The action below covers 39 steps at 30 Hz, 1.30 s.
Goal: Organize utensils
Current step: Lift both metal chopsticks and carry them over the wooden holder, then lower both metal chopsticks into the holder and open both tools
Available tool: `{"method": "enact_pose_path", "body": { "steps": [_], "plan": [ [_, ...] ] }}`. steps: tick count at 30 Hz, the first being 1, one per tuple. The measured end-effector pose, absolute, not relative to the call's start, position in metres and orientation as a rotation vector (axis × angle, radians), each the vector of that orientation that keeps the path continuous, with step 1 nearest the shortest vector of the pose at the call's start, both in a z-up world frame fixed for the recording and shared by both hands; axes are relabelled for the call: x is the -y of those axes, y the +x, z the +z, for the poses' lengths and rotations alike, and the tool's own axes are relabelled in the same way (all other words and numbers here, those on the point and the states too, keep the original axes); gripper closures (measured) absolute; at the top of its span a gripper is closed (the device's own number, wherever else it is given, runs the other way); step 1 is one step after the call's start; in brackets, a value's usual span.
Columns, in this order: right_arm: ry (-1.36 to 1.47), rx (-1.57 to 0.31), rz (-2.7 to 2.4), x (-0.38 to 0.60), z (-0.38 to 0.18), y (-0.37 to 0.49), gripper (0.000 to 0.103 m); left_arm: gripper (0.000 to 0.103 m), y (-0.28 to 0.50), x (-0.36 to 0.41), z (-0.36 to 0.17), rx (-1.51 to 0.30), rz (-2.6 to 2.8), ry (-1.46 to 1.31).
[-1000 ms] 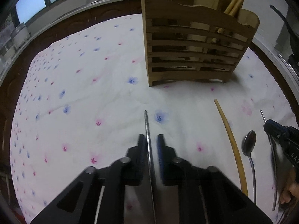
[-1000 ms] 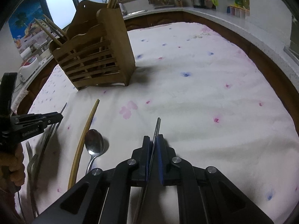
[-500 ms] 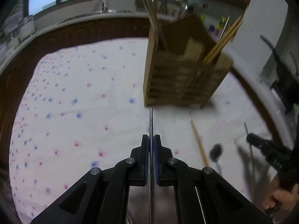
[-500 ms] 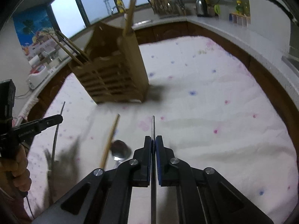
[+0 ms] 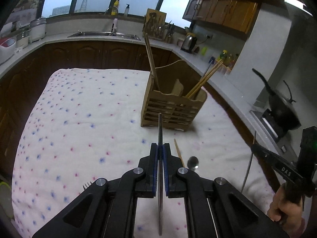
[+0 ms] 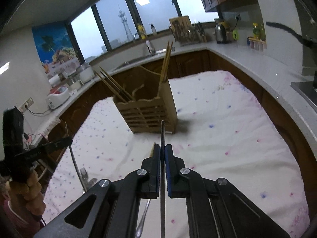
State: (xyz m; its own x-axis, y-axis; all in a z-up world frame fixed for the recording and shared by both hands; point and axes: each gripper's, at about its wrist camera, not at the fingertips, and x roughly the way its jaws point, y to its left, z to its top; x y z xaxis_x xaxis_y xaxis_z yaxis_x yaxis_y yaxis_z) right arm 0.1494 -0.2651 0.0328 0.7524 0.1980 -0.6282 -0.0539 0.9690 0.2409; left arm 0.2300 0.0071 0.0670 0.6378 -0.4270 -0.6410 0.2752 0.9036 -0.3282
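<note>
A slatted wooden utensil holder (image 5: 172,109) (image 6: 150,111) stands on the flowered cloth (image 5: 79,129) with chopsticks upright in it. My left gripper (image 5: 160,145) is shut on a thin metal utensil handle (image 5: 160,127), held in the air short of the holder. My right gripper (image 6: 162,146) is likewise shut on a thin metal handle (image 6: 162,132). Each gripper shows in the other's view, the left gripper (image 6: 68,139) and the right gripper (image 5: 254,147), both lifted with their utensils. On the cloth lie a wooden chopstick (image 5: 178,150) and a spoon (image 5: 193,162).
Fork tines (image 6: 84,173) (image 5: 87,184) show low near the cloth's near edge. A dark wood counter rings the table, with a sink (image 5: 105,33), a kettle (image 5: 189,42) and a black wok (image 5: 281,111) on a stove at right. A hand (image 5: 283,206) grips the right tool.
Both grippers have risen off the cloth, each carrying its metal utensil, and have pulled back from the holder. The holder now looks smaller and the kitchen behind it has come into view.
</note>
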Motion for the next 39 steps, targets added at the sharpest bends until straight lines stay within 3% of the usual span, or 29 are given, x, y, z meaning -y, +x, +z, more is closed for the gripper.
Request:
{"method": "enact_pose_path", "body": {
  "steps": [14, 39],
  "plan": [
    [0.209, -0.613, 0.173, 0.255, 0.058, 0.139, 0.098, 0.1, 0.2, -0.021, 0.084, -0.742, -0.406, -0.242],
    [0.229, -0.459, 0.151, 0.259, 0.082, 0.181, 0.098, 0.1, 0.228, -0.027, 0.114, -0.645, -0.377, -0.277]
  ]
}}
